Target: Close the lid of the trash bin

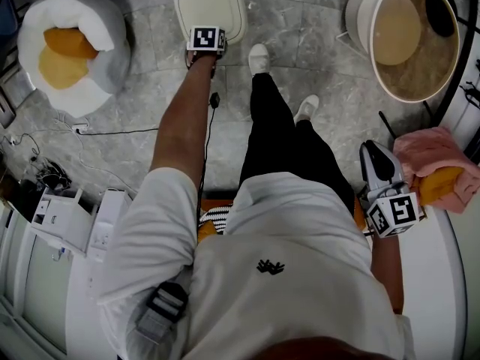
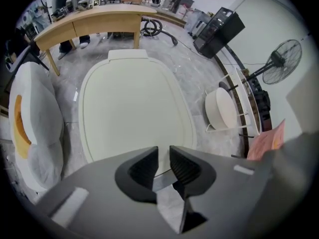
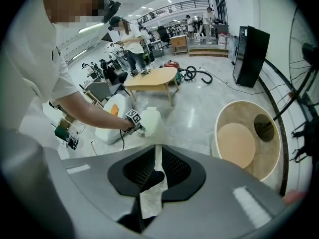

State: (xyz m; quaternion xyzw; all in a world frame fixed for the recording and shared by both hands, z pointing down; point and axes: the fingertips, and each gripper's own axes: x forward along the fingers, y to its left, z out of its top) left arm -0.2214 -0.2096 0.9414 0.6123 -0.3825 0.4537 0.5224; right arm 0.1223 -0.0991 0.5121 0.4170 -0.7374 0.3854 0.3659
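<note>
The cream trash bin [image 1: 212,2] stands on the floor ahead of the person's feet. Its lid [image 2: 132,108] lies flat and down on the bin, with the hinge on the far side. My left gripper [image 1: 204,32] is at the end of the outstretched arm, just over the lid's near edge. Its jaws are nearly together around nothing, with lid and floor showing through the slit [image 2: 163,158]. My right gripper [image 1: 369,152] hangs by the person's right side, far from the bin, jaws close together and empty [image 3: 157,156]. The right gripper view also shows the bin [image 3: 152,121] and the left gripper [image 3: 134,127].
A white cushion with an orange centre [image 1: 71,47] lies left of the bin. A large round tub [image 1: 416,40] stands at the right, with a pink cloth [image 1: 435,156] nearer. A cable [image 1: 112,132] runs across the marble floor. White boxes [image 1: 67,216] sit at the left.
</note>
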